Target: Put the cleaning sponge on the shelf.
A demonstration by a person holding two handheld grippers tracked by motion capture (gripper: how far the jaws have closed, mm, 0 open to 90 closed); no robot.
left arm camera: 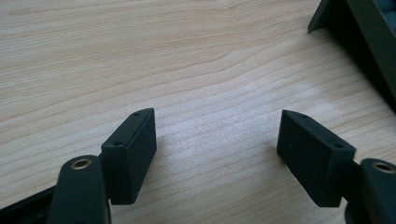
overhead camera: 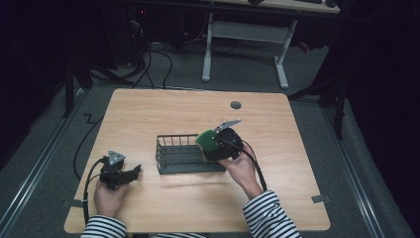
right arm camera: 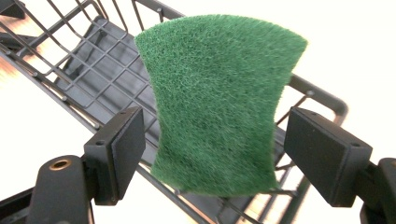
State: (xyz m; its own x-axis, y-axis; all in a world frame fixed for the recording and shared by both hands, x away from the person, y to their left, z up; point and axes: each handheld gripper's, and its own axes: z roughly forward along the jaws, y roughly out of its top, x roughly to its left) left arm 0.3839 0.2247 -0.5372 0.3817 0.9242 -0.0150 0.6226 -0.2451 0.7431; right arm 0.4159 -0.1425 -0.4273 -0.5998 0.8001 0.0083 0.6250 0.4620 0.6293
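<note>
Where dark floor rings the wooden table [overhead camera: 148, 106], both grippers' fingers [left arm camera: 132, 149] wide, empty

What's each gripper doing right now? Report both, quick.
Left gripper: open, nothing between its jaws, over the bare table.
Right gripper: open, green scouring pad between its jaws but not pinched, above the wire basket.

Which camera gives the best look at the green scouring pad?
The right gripper view: the green scouring pad sits large between open jaws, over the wire basket. The high view shows a small green patch at the right gripper. The left gripper view looks at bare table.
</note>
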